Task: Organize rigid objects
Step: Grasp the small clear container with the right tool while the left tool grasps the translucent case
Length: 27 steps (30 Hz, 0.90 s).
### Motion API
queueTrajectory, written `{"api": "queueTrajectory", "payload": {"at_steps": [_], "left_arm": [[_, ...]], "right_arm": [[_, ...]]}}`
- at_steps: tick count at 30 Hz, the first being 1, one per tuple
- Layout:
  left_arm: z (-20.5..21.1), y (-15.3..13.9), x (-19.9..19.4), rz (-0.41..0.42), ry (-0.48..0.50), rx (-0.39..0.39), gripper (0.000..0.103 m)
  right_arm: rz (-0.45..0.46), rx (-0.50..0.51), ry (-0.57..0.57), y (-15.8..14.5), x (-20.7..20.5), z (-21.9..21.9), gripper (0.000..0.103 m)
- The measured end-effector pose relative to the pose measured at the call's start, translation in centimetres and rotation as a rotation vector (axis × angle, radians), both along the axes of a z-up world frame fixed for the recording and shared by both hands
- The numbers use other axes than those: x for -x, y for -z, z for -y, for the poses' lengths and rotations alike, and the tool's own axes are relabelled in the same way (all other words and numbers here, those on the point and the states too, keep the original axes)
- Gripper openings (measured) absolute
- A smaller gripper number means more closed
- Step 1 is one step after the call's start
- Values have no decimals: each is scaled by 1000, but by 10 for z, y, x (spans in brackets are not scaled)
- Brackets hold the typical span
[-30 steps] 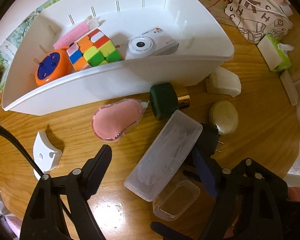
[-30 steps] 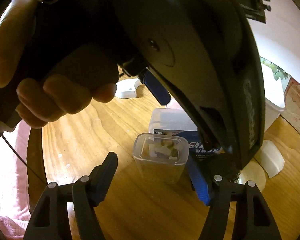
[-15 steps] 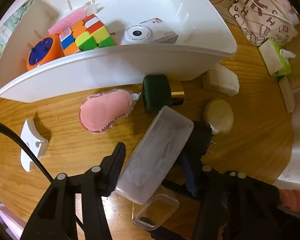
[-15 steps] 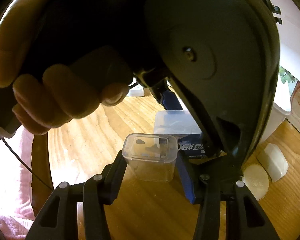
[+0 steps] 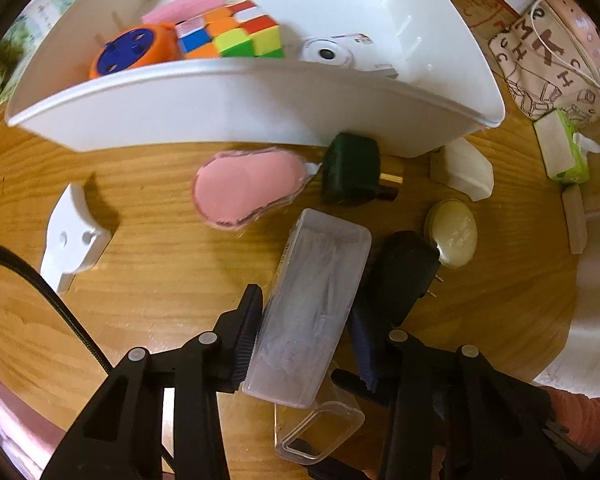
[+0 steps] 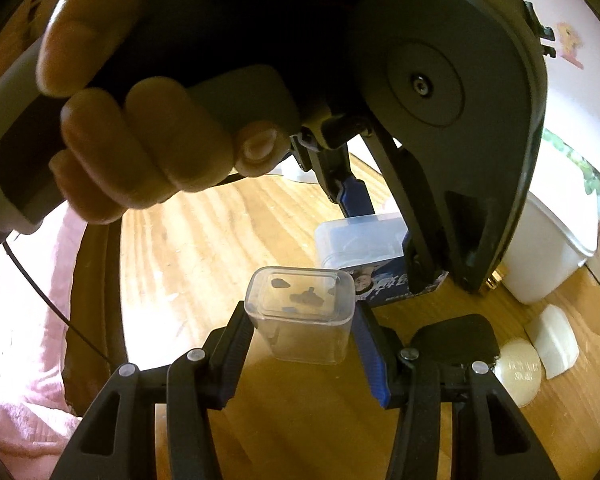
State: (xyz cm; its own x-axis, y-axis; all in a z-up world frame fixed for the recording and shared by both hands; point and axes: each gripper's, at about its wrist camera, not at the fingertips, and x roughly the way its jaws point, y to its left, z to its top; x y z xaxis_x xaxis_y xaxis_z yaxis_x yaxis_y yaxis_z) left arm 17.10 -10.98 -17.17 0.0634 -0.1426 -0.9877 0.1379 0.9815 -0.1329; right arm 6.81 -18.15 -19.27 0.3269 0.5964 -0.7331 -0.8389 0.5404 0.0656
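My left gripper (image 5: 306,322) is shut on a long frosted plastic box (image 5: 314,308) that lies on the wooden table (image 5: 148,280). My right gripper (image 6: 300,330) is shut on a small clear plastic container (image 6: 302,316), which also shows under the left gripper in the left wrist view (image 5: 320,428). The frosted box shows behind it in the right wrist view (image 6: 360,240), held by the left gripper's fingers (image 6: 356,196). A white bin (image 5: 260,100) stands behind, holding a colour cube (image 5: 236,36), an orange and blue round thing (image 5: 130,52), a pink item (image 5: 188,6) and a white camera (image 5: 332,52).
On the table lie a pink oval case (image 5: 246,188), a dark green bottle with gold cap (image 5: 354,174), a black plug adapter (image 5: 404,272), a gold oval tin (image 5: 452,232), white plastic pieces (image 5: 72,236) (image 5: 462,170), a tissue pack (image 5: 564,148) and a printed pouch (image 5: 548,60).
Both grippers have closed: the left one moved forward and shut on the frosted box, the right one moved in and shut on the small clear container.
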Motion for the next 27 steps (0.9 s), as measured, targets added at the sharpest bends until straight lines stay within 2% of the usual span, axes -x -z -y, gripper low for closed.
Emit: {"api": "queueTrajectory", "payload": {"at_steps": [8, 13, 18, 22, 27], "left_arm": [[-33, -8, 15, 3, -108, 5, 45], [-61, -15, 26, 12, -180, -26, 45], [-91, -29, 31, 52, -247, -45, 45], [-115, -51, 37, 110, -295, -56, 45], [-123, -73, 30, 174, -336, -62, 45]], "right_arm": [[24, -12, -85, -2, 7, 2, 51], [36, -23, -123, -10, 12, 1, 51], [44, -45, -150, -18, 13, -1, 51], [46, -76, -155, -33, 9, 3, 51], [64, -127, -123, -55, -4, 11, 51]]}}
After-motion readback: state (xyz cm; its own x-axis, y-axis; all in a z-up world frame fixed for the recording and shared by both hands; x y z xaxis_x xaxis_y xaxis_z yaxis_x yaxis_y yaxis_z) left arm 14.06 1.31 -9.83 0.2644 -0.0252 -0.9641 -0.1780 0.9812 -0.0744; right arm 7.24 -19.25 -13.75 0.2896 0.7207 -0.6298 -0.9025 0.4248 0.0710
